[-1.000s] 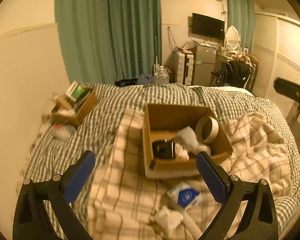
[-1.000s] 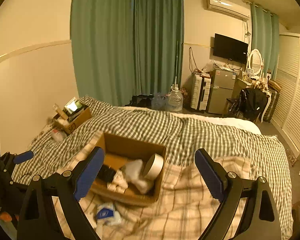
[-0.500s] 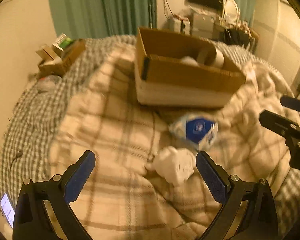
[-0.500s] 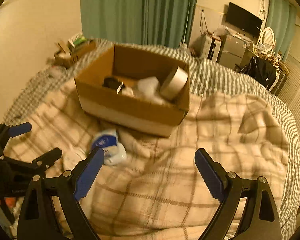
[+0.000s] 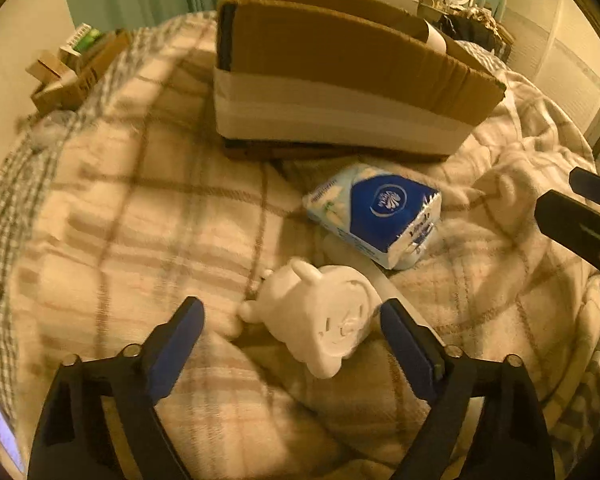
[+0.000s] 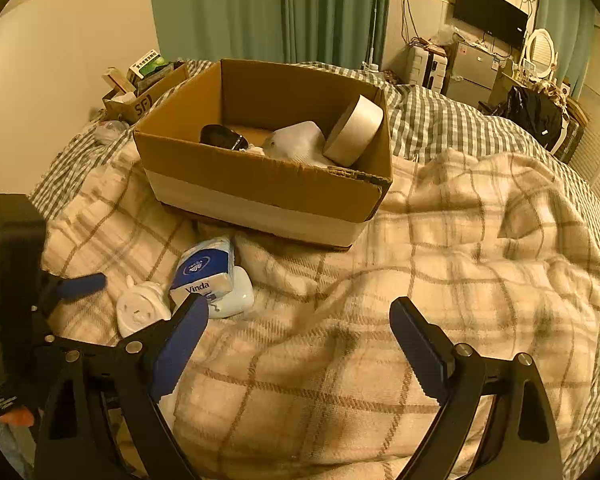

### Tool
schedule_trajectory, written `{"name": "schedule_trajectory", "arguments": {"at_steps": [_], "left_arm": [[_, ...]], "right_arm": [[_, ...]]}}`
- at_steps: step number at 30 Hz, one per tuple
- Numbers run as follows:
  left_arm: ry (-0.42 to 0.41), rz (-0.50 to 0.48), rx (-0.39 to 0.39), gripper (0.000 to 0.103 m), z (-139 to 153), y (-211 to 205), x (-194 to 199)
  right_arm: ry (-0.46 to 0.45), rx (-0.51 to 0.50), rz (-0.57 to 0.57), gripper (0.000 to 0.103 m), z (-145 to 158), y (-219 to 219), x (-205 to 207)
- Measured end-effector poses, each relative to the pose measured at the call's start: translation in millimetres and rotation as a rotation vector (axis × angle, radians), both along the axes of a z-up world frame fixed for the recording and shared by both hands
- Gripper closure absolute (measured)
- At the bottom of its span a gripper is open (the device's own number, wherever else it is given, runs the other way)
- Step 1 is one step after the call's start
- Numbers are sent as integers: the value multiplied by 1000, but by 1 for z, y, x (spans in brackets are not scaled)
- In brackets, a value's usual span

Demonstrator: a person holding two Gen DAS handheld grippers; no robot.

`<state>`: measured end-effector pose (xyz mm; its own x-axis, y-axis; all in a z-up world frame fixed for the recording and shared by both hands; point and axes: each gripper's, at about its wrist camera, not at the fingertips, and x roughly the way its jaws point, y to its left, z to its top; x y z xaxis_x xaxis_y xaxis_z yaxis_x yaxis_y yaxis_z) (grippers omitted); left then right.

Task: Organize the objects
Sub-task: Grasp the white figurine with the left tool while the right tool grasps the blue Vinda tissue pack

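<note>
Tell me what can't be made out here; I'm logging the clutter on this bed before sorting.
- Box contents: left wrist view, near wall hides nearly everything.
- Dark object in the box: right wrist view, half hidden by the wall, unidentifiable.
- White figurine: right wrist view, partly covered by the right gripper.
- White item under the tissue pack: mostly covered.
- Far carton: left wrist view, blurred.

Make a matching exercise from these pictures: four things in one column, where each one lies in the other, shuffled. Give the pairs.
Things
1. white bear-shaped figure
2. blue and white tissue pack
3. beige roll of tape
4. small brown carton printed SF

Places
A. leaning inside the big cardboard box
B. on the checked blanket, just in front of the big box
C. far side of the bed, by the wall
D. between the open left gripper's blue pads

Pairs: 1-D, 2-B, 3-A, 4-C
</note>
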<state>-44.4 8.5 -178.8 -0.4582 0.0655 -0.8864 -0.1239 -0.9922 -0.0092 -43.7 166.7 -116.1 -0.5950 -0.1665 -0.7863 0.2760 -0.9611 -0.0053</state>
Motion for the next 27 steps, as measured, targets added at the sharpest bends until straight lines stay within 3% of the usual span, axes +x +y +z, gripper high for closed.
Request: {"name": "schedule_trajectory", "arguments": {"at_steps": [1, 3, 5, 7, 8, 16, 20, 23, 27], "left_arm": [[-2, -6, 9, 20, -1, 0, 0], [-12, -34, 57, 41, -1, 1, 2], [-2, -36, 51, 44, 2, 1, 4], [24, -32, 52, 60, 9, -1, 9], [37, -26, 62, 62, 15, -4, 11], [115, 53, 94, 62, 45, -35, 17], [152, 82, 105, 62, 58, -49, 19], [185, 102, 66, 62, 65, -56, 21], [176, 114, 90, 62, 65, -64, 21]], "right_arm": [[2, 2, 2, 11, 0, 0, 0], [11, 11, 7, 11, 0, -1, 2], [19, 20, 16, 11, 1, -4, 3], [28, 27, 23, 11, 2, -6, 5], [35, 33, 28, 11, 3, -7, 6], [34, 66, 106, 11, 0, -30, 6], [-10, 64, 158, 11, -12, -47, -4], [-55, 74, 179, 11, -25, -60, -14], [-104, 73, 202, 11, -40, -74, -28]]}}
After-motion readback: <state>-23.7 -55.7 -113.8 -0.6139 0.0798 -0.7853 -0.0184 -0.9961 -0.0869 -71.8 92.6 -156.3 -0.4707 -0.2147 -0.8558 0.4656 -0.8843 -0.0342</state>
